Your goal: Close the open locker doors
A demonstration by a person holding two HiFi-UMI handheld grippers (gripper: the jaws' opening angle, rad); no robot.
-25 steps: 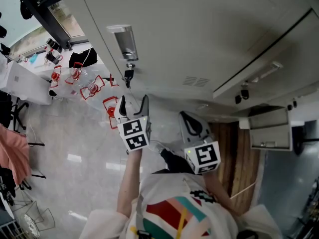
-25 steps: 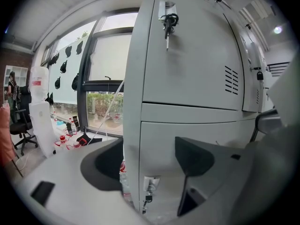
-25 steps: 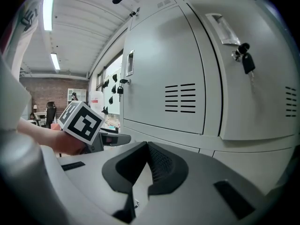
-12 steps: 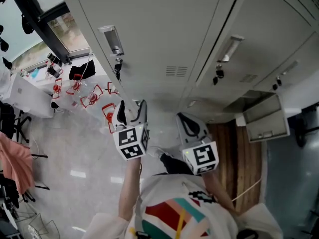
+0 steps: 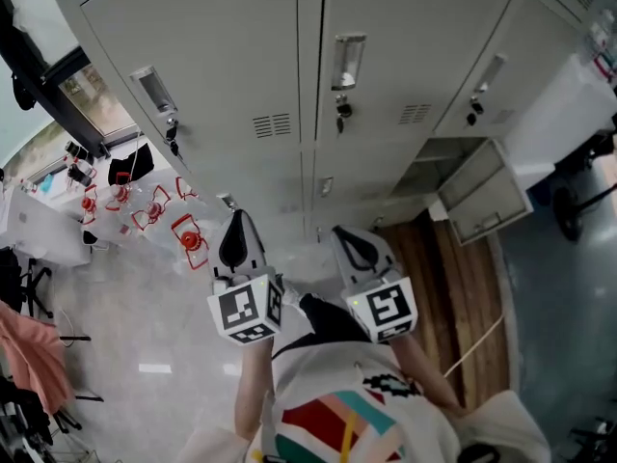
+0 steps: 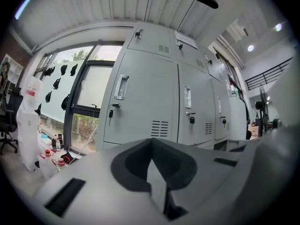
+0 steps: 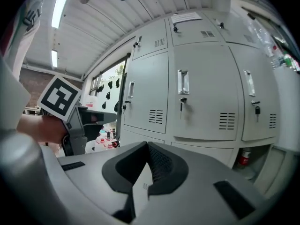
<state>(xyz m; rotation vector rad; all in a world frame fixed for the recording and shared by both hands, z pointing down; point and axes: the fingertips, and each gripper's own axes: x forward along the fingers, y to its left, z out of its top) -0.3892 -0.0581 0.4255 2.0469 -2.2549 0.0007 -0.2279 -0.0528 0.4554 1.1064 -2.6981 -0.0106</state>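
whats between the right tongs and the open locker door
Only bare wood-look floor, in the head view; nothing stands between the right tongs and the open locker door.

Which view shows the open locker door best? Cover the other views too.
The head view: the open locker door stands out from the bottom row, whole panel in frame. The right gripper view catches only its compartment at the lower right; the left gripper view shows an unclear sliver far right.

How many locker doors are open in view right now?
1. The open door is on the bottom row, at the right end of the lockers seen from the head view, swung outward. More may be hidden beyond the frame.
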